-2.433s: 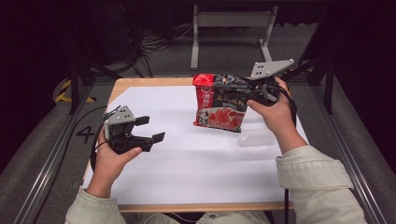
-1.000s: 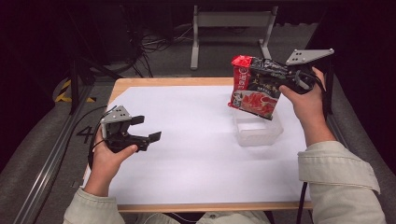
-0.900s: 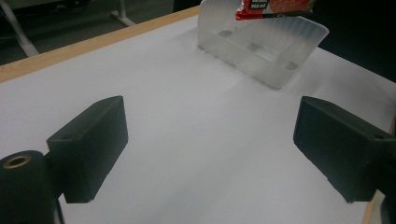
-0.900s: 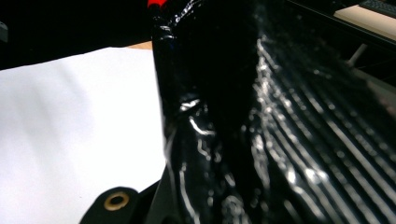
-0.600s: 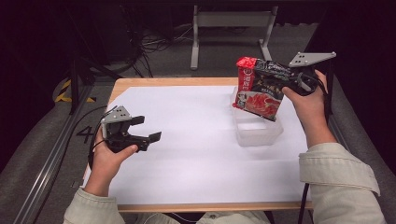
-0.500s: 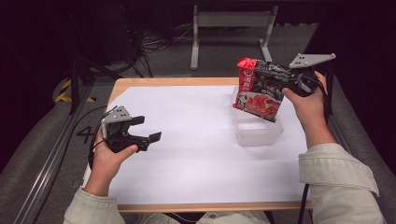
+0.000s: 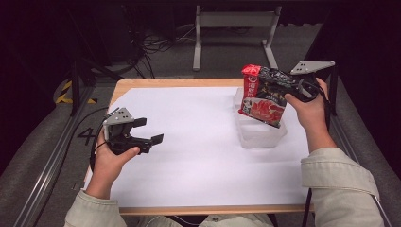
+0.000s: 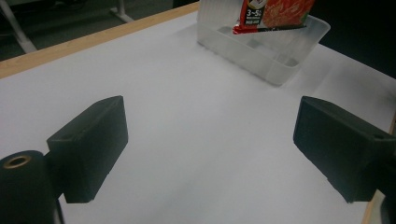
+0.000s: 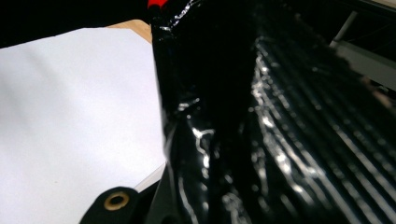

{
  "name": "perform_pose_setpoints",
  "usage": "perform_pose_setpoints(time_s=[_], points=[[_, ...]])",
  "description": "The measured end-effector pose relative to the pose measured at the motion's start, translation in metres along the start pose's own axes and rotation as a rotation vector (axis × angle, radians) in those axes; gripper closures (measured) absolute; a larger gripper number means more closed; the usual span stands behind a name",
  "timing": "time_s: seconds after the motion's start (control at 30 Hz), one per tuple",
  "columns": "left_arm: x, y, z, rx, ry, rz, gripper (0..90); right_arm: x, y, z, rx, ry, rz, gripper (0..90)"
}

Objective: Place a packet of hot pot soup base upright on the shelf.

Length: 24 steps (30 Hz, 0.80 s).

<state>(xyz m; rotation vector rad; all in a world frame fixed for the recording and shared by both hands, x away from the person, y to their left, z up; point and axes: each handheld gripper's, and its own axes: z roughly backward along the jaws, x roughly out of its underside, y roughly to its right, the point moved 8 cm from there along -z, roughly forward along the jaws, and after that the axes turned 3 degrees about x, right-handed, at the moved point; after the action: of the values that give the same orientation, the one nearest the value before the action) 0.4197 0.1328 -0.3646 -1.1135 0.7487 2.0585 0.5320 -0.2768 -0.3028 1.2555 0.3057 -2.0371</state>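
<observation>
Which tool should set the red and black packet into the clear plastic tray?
Right. The right tool already grips the red and black foil packet directly above the clear plastic tray. The left tool is open, empty, and across the table.

In the right gripper view, the jaws are hidden behind the glossy black side of the packet (image 9: 280, 116), which is seen blurred and cut off at the top, right and bottom edges. In the left gripper view, the packet's upper part is cut off (its small print cannot be read). In the high view, the clear tray's (image 7: 257, 137) far wall is covered by the packet.
</observation>
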Motion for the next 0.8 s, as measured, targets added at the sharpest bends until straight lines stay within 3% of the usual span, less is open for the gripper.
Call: perform_pose_setpoints(time_s=[0.5,0.8], points=[[0.001,-0.001,-0.001,0.000,-0.009,-0.011,11.1,0.021,0.004,-0.011,-0.006,-0.008,-0.020,82.6],[0.002,-0.001,-0.002,0.002,-0.015,-0.013,11.0,0.038,-0.002,-0.021,-0.009,-0.020,-0.033,82.0]])
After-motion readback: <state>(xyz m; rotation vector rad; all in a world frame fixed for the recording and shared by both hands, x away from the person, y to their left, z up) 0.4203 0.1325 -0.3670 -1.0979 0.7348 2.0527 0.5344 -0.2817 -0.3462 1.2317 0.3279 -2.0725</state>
